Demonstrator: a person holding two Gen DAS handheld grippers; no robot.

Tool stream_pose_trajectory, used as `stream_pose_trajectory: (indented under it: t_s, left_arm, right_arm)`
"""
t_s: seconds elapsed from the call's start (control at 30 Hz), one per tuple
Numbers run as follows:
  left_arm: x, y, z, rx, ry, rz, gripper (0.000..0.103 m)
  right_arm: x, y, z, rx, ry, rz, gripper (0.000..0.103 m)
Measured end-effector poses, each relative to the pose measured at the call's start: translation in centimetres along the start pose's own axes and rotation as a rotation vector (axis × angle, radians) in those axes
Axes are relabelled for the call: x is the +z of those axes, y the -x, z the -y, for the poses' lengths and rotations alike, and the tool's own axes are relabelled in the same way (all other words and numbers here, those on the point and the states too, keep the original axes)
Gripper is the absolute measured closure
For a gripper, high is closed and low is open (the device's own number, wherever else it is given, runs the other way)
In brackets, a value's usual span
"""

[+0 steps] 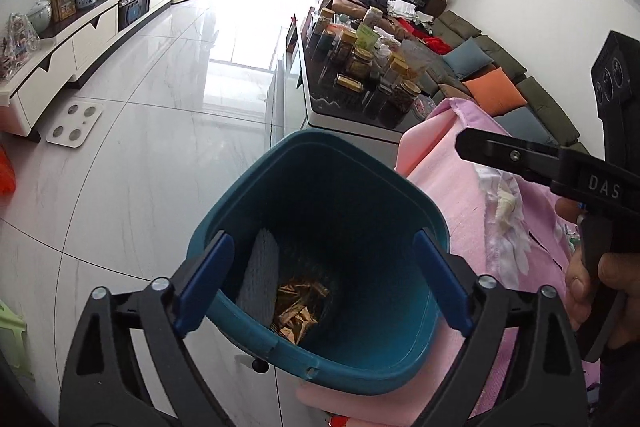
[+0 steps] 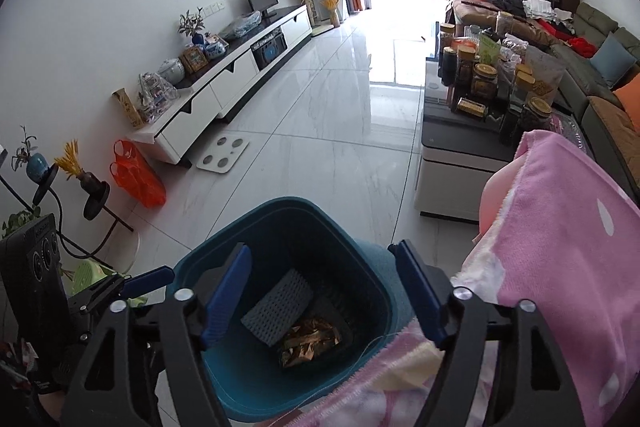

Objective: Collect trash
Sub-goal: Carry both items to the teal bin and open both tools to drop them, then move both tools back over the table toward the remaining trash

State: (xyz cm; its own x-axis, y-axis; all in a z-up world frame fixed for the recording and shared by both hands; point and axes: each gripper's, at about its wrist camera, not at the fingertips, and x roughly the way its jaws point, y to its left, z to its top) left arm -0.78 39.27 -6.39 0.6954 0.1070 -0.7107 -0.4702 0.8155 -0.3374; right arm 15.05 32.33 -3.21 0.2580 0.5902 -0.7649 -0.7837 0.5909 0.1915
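A teal trash bin (image 1: 304,355) stands on the floor beside a table covered with a pink cloth (image 1: 460,211). Inside lie a grey foam net sleeve (image 1: 258,275) and a crumpled gold wrapper (image 1: 300,307). My left gripper (image 1: 324,283) hangs open and empty above the bin's mouth. In the right wrist view the bin (image 2: 240,387) holds the same grey sleeve (image 2: 276,307) and gold wrapper (image 2: 310,343). My right gripper (image 2: 324,299) is open and empty above it. The right gripper's body shows at the right of the left wrist view.
A low coffee table (image 2: 452,155) crowded with jars stands ahead on the right, a sofa (image 2: 600,75) behind it. A white TV cabinet (image 2: 224,83) lines the left wall. A bathroom scale (image 2: 222,155) and an orange bag (image 2: 138,179) lie on the tiled floor.
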Motion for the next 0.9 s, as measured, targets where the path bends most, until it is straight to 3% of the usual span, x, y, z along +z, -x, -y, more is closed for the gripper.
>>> stream_pose_trajectory:
  t_s: [0.03,0.13,0.3,0.53,0.7,0.9]
  left_arm:
    - [0.2,0.5,0.2,0.005,-0.004,0.014,0.007]
    - [1.1,1.9,1.1,0.026,-0.01,0.049,0.006]
    - [2.1,4.3,3.4,0.051,-0.033,0.119,0.006]
    - [2.1,6.9,10.4,0.059,-0.163,0.23,0.006]
    - [0.2,7.7,16.6,-0.014,-0.263,0.274,0.006]
    - [-2.9,7.0,23.9,-0.126,-0.37,0.24,0.006]
  right_arm:
    - [-0.1,0.8,0.2,-0.003,-0.006,0.021,0.014]
    - [-0.4,3.1,0.9,-0.012,-0.019,0.08,0.007]
    - [-1.4,7.0,2.2,-0.027,-0.052,0.173,0.007]
    - [-4.6,13.8,4.7,-0.096,-0.098,0.339,0.007]
    - [-8.6,19.1,7.1,-0.193,-0.132,0.46,0.007]
    - [-14.2,24.4,11.0,-0.326,-0.21,0.536,0.007]
